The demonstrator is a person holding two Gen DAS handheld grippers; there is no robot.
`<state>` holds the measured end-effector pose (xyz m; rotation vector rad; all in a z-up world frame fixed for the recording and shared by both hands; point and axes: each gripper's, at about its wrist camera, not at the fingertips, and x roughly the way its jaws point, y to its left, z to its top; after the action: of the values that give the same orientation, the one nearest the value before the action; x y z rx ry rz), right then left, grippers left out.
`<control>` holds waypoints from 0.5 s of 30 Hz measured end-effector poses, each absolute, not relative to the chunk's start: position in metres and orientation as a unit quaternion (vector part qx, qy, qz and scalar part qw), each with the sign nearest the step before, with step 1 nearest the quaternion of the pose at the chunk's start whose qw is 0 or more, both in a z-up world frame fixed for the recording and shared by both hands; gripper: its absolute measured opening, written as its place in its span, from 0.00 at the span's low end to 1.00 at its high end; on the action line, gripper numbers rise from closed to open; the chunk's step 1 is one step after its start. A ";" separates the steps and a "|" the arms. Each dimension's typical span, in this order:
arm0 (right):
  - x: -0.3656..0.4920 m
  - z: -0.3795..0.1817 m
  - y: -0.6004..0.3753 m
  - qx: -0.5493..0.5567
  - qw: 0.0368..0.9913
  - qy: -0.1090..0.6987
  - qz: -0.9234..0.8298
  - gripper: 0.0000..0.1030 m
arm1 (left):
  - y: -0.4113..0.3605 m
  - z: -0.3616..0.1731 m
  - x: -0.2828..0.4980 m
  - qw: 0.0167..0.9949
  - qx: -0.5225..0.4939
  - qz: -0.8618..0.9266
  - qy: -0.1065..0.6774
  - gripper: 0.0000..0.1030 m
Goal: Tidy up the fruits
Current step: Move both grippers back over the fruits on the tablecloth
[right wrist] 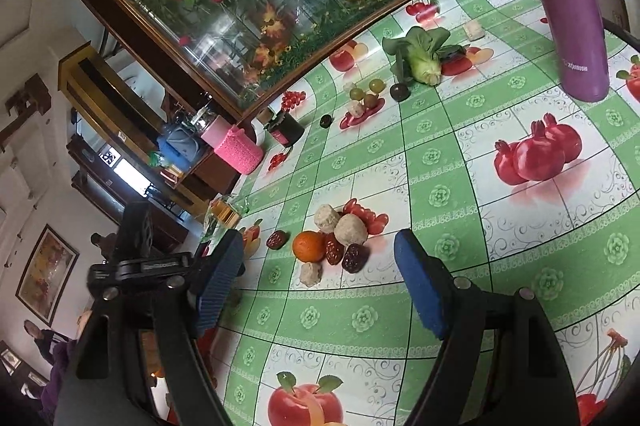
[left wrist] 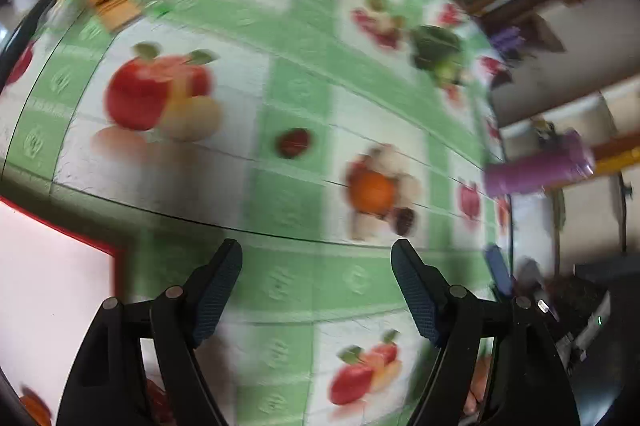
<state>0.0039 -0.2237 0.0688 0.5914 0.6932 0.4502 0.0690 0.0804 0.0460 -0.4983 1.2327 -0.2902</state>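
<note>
An orange (right wrist: 308,246) lies on the fruit-print tablecloth (right wrist: 440,194) in a cluster with dark red dates (right wrist: 353,258) and pale round lumps (right wrist: 350,229). A single date (right wrist: 277,239) lies left of it. The cluster shows blurred in the left wrist view, orange (left wrist: 371,192) and lone date (left wrist: 294,143). Green grapes (right wrist: 368,92) and a dark plum (right wrist: 399,91) lie farther back. My right gripper (right wrist: 318,266) is open and empty, just short of the cluster. My left gripper (left wrist: 316,278) is open and empty above the cloth; it also shows in the right wrist view (right wrist: 136,266).
A bok choy (right wrist: 420,56) lies at the back. A purple bottle (right wrist: 568,6) stands at the right. A pink knit-covered jar (right wrist: 236,146) and a dark jar (right wrist: 286,130) stand at the far left edge. A white tray with a red rim (left wrist: 48,286) is at the left.
</note>
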 end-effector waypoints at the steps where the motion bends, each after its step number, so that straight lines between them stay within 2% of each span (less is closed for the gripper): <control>1: 0.004 0.069 -0.224 0.281 0.875 0.332 0.213 0.77 | 0.071 0.059 0.061 0.795 -0.201 -0.137 0.555 0.74; 7: 0.007 0.067 -0.228 0.282 0.874 0.336 0.208 0.77 | 0.063 0.092 0.021 0.847 -0.110 -0.119 0.505 0.76; 15: 0.015 0.058 -0.218 0.258 0.871 0.362 0.210 0.76 | 0.062 0.073 -0.024 0.881 -0.014 -0.076 0.466 0.76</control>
<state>0.0150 -0.2175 0.0580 0.5387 0.7562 0.4386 -0.0243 0.0617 0.0735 -0.0283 0.9714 -0.1574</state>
